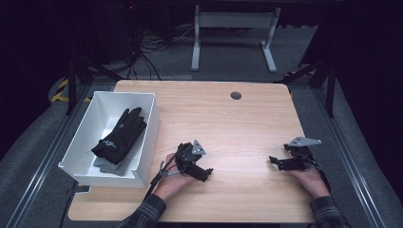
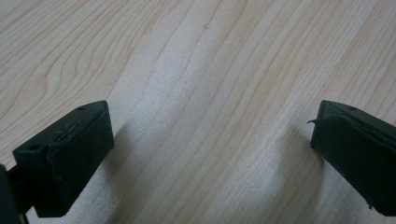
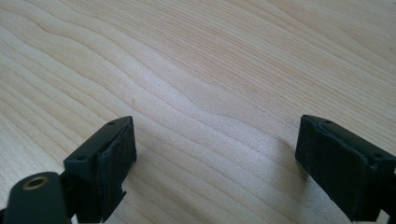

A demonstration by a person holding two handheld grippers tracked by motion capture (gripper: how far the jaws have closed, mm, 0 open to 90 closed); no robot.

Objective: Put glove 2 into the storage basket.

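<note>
We rested both grippers low on the counter (image 1: 228,118), left gripper (image 1: 207,174) and right gripper (image 1: 274,161), jaws wide and empty; the black glove (image 1: 119,134) lay in the white bin (image 1: 148,129) at left of frame, apparently already stowed.

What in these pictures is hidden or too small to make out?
- Grey thing in the bin: in the high view the black glove lies on it, so what it is stays unclear.
- White print on the glove: too small to read in the high view.
- Bin's near inside corner: hidden by its own front wall.
- Left gripper and right gripper: each gripper view cuts the jaws off at the bottom edge.
</note>
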